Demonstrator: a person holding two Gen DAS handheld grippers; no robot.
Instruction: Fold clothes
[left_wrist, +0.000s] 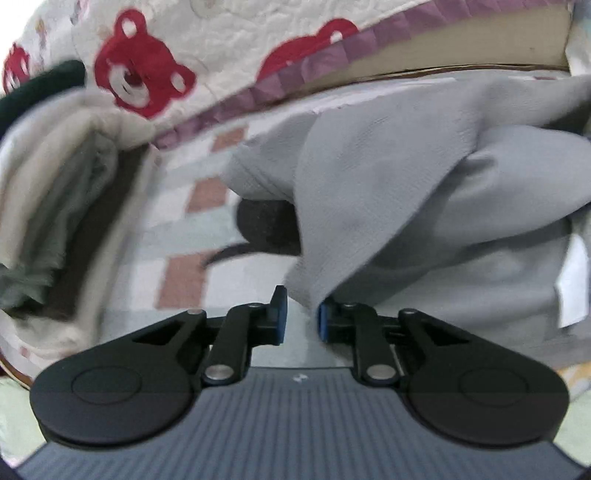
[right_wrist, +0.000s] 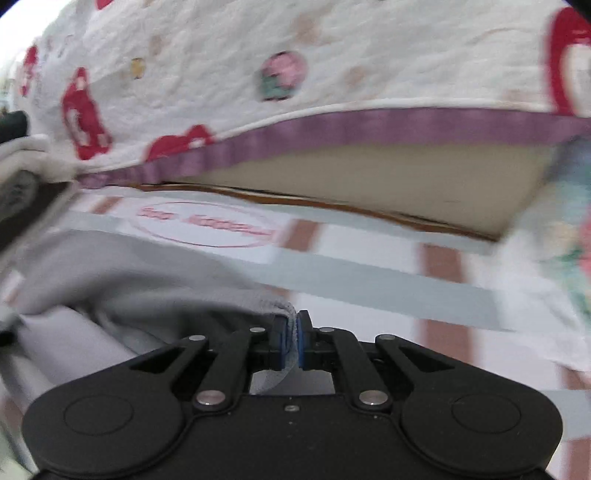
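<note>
Right wrist view: we see the grey garment (right_wrist: 122, 273) on the checked sheet (right_wrist: 369, 258), its hem pinched tight in our right fingers (right_wrist: 291, 341). Our left fingers (left_wrist: 301, 319) stand narrowly apart at its edge, gripping nothing. Beyond lies a bear quilt (left_wrist: 207, 55).

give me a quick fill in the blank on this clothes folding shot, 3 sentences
1. The right hand-held gripper is shut on the edge of the ____ garment.
2. The quilt behind the garment is printed with red ____.
3. The left hand-held gripper has a gap between its ____ pads, with no cloth pinched there.

Missing words: grey; bears; blue
</note>
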